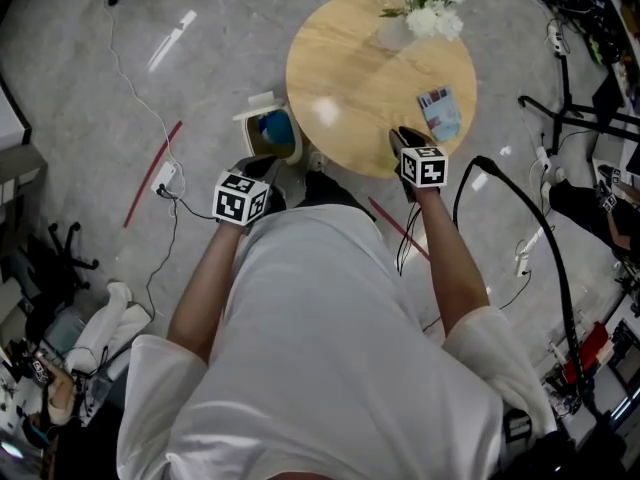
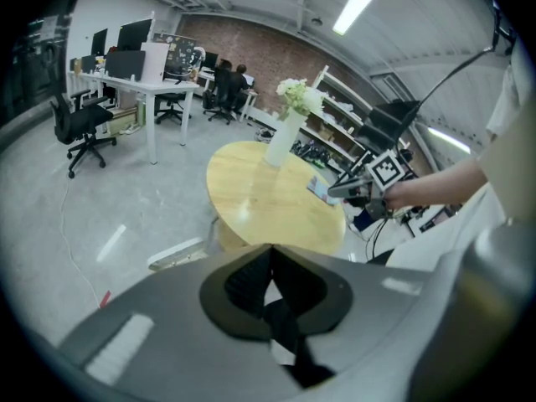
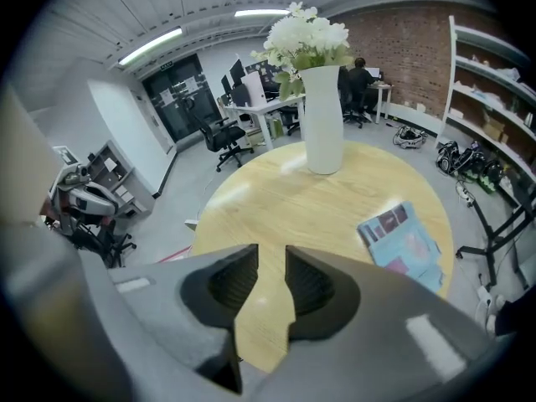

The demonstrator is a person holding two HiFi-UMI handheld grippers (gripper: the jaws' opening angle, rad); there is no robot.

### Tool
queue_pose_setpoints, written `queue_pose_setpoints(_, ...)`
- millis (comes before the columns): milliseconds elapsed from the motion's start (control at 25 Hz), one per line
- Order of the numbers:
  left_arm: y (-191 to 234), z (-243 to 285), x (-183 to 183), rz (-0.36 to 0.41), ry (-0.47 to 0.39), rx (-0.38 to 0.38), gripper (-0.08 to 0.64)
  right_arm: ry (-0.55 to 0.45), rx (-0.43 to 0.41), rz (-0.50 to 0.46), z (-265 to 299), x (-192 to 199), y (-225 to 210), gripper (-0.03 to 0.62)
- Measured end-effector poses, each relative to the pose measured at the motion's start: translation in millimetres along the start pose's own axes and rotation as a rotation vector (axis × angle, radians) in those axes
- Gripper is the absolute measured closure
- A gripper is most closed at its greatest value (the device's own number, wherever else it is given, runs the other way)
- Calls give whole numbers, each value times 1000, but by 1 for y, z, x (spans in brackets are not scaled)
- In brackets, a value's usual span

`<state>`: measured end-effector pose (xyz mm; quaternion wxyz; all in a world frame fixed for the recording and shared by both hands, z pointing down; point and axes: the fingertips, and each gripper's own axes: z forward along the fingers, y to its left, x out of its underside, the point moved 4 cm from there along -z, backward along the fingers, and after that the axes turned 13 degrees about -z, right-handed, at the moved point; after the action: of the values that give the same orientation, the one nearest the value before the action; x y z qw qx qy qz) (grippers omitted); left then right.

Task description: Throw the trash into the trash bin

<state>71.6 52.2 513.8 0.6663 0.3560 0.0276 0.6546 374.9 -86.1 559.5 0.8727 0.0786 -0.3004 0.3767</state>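
Note:
A blue and pink packet (image 1: 440, 113) lies flat on the right side of the round wooden table (image 1: 345, 63). In the right gripper view the packet (image 3: 402, 241) sits right of and beyond the jaws. My right gripper (image 1: 405, 136) hovers over the table's near edge, left of the packet; its jaws (image 3: 272, 254) stand apart with only bare tabletop between them. The trash bin (image 1: 272, 133), with its white lid (image 1: 262, 105) swung up and something blue inside, stands on the floor at the table's left. My left gripper (image 1: 268, 165) is just in front of the bin, shut (image 2: 269, 254) and empty.
A white vase of white flowers (image 1: 400, 28) stands at the table's far side. Cables and a power strip (image 1: 165, 178) lie on the floor at left beside a red tape line (image 1: 152, 173). Black stands and cables (image 1: 560, 118) crowd the right.

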Motion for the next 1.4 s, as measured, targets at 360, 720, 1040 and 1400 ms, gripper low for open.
queue_pose_setpoints(360, -4, 13, -10, -6, 14, -12, 554, 25, 54, 18, 1, 10, -52, 479)
queue_pose_setpoints(720, -10, 25, -16, -18, 25, -27, 554, 58, 82, 29, 3, 18, -96, 474)
queue_pose_setpoints(1040, -14, 33, -27, -17, 24, -28, 554, 81, 89, 33, 11, 24, -113, 459)
queue_pose_setpoints(1400, -13, 38, -27, -41, 40, -50, 555, 120, 123, 61, 25, 30, -145, 402)
